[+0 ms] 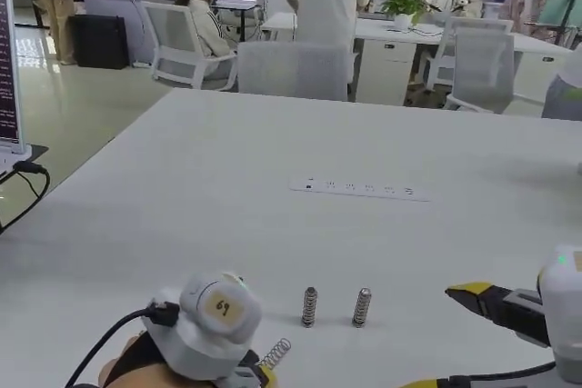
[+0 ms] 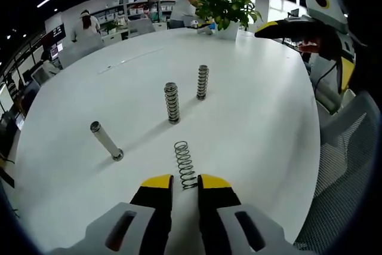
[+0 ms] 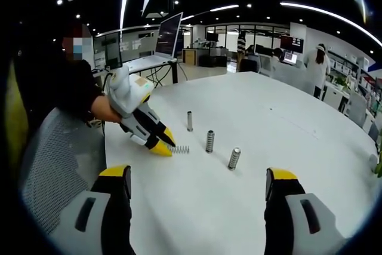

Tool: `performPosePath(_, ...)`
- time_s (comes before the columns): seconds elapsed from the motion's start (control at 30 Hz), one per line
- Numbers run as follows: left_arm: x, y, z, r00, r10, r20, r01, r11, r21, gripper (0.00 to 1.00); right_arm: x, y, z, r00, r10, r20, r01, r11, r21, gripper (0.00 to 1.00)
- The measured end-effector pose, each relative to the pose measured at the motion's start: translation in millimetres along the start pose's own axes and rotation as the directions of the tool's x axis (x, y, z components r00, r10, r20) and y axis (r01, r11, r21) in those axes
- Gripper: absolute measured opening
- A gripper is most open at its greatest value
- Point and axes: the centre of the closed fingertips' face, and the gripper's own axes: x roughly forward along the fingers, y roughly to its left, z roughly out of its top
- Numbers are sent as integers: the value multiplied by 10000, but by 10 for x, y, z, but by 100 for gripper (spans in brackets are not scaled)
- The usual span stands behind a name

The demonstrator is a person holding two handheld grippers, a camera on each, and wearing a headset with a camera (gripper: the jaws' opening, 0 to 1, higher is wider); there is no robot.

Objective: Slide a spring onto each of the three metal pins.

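Steel coils of the loose spring (image 2: 184, 158) lie on the surface (image 2: 256, 123), near end pinched in the narrowed left claw (image 2: 185, 180) (right claw (image 3: 198, 176) gapes wide, holding nothing), so lift gently and centre its bore over the nearby bare pin (image 2: 106, 141).

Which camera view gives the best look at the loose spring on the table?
The left gripper view: the loose spring lies close, coils distinct, one end pinched between the left gripper's jaws. The head view shows the spring small, partly behind that gripper; the right gripper view shows it tiny and far.
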Motion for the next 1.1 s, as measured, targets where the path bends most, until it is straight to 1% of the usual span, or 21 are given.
performPosePath(0.13,-6,13,-11,10000,12,-38,-12,10000,31,4,6,7,13,10000,19,19,-19,10000,-22,92)
performPosePath(0.2,-8,24,-17,10000,8,-50,-8,10000,27,3,5,12,21,10000,23,31,-23,10000,-41,92)
performPosePath(0.33,-9,36,-23,10000,-60,-70,60,10000,27,3,-1,11,35,10000,23,65,-23,10000,-59,92)
performPosePath(0.53,-35,40,-41,9994,-325,-153,325,9995,-19,2,-18,17,57,9999,15,120,-14,10000,-91,92)
performPosePath(0.63,-68,63,0,9990,-439,-47,439,9990,-109,1,-22,15,72,9999,11,157,-10,10000,-87,91)
performPosePath(0.77,-114,66,32,9989,-476,48,477,9988,-129,1,-19,26,80,9999,40,141,-39,9999,-119,91)
performPosePath(0.93,-188,31,73,9980,-598,183,600,9981,-115,1,-25,31,102,9999,50,156,-48,9998,-168,91)
performPosePath(1.03,-266,7,132,9970,-674,377,673,9977,36,1,-28,41,122,9999,64,159,-61,9997,-232,91)
performPosePath(1.1,-324,3,171,9957,-743,554,745,9972,-6,1,-31,49,138,9998,77,189,-72,9996,-260,91)
